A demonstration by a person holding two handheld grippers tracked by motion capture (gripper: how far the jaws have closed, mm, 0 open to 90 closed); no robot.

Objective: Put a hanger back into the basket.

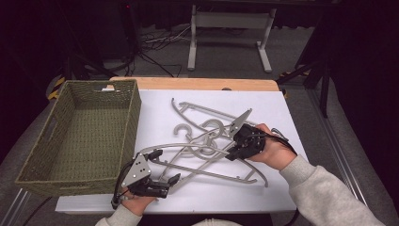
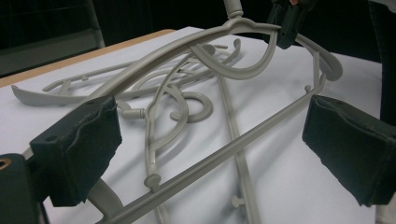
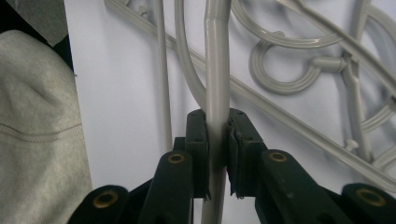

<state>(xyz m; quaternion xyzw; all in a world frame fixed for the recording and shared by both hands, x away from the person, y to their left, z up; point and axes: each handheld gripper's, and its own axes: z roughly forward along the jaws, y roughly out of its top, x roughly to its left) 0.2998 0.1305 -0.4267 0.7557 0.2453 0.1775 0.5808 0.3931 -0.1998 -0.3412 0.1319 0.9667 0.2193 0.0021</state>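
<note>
Right gripper pinches one hanger's arm, lifting it from the tangled pile. Left gripper gapes wide around its lower bar, perhaps steadying. Basket beside, likely destination.

No readable text, label, brand, number or sign is showing on anything in these views. The pale grey plastic hangers, the white table surface and the olive-green woven basket are all appearing plain and unmarked, and the black grippers are carrying no lettering that can be read.
</note>
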